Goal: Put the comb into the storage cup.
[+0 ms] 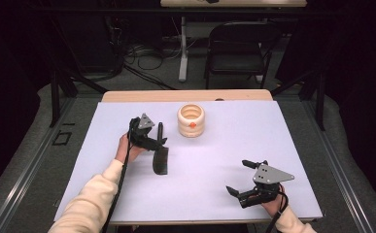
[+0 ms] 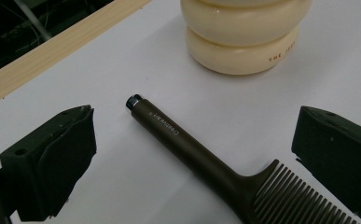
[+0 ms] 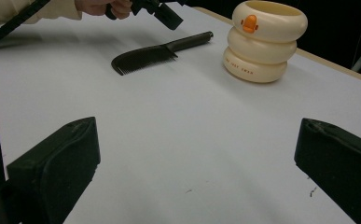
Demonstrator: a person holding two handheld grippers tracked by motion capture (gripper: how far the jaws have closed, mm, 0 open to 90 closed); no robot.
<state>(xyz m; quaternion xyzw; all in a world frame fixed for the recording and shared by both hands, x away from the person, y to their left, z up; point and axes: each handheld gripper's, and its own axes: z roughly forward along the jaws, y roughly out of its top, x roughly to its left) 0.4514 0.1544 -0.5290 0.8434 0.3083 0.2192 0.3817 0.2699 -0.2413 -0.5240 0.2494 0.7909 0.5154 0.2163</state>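
A dark brown comb (image 1: 160,154) lies flat on the white sheet, its handle pointing toward the far edge. My left gripper (image 1: 160,141) hovers low over it, open, one jaw on each side of the handle (image 2: 178,135), without touching. The comb's teeth (image 2: 299,200) show at the lower right of the left gripper view. A cream ring-stacked cup (image 1: 191,120) with an orange mark stands upright just beyond the handle tip. My right gripper (image 1: 238,177) rests near the front right, open and with nothing in it, facing the comb (image 3: 145,57) and the cup (image 3: 264,42).
The white sheet (image 1: 234,145) covers a wooden table whose far edge (image 1: 185,95) shows as a strip. A black folding chair (image 1: 239,48) and cables stand on the floor beyond. The other hand and its gripper (image 3: 162,11) appear far off in the right gripper view.
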